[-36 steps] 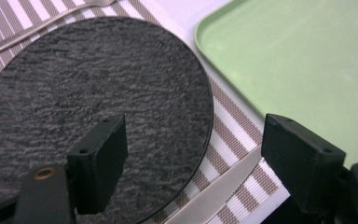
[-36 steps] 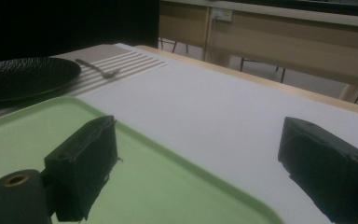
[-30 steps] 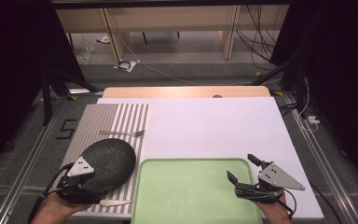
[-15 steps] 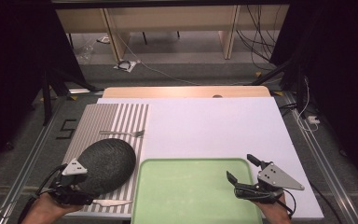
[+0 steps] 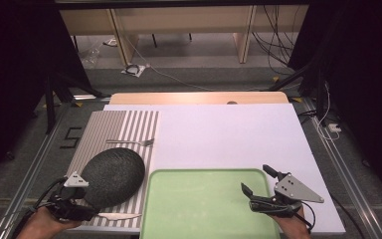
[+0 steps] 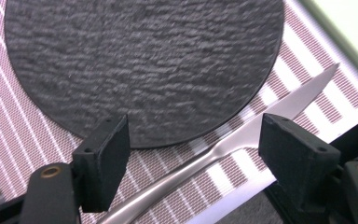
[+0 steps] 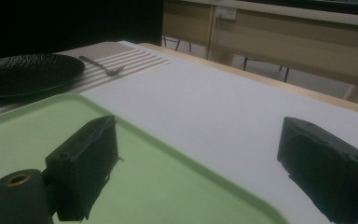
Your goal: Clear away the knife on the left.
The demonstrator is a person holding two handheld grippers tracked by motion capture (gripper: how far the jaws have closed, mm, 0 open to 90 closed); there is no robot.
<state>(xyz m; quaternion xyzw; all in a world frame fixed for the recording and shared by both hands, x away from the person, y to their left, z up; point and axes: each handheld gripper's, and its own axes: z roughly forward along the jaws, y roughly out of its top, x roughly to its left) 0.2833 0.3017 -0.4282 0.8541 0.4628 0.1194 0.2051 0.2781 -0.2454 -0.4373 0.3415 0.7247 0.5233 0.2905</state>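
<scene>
A round dark textured plate (image 5: 114,175) (image 6: 140,65) lies on the striped placemat (image 5: 110,130), near its front. A silver knife (image 5: 120,215) (image 6: 242,140) lies just in front of the plate, and a fork (image 5: 132,142) lies behind it. My left gripper (image 5: 82,203) (image 6: 193,154) hovers open at the plate's near edge, its jaws straddling the knife handle without touching it. My right gripper (image 5: 256,179) (image 7: 196,154) is open and empty over the right end of the green tray (image 5: 199,209) (image 7: 37,135).
A white sheet (image 5: 229,134) covers the table right of the placemat, with a wooden edge (image 5: 199,97) behind it. Metal rails (image 5: 350,184) run along both sides. Cables and table legs lie on the floor beyond.
My left gripper has drawn back a little toward the near left corner, away from the plate. The plate, knife and right gripper have stayed put.
</scene>
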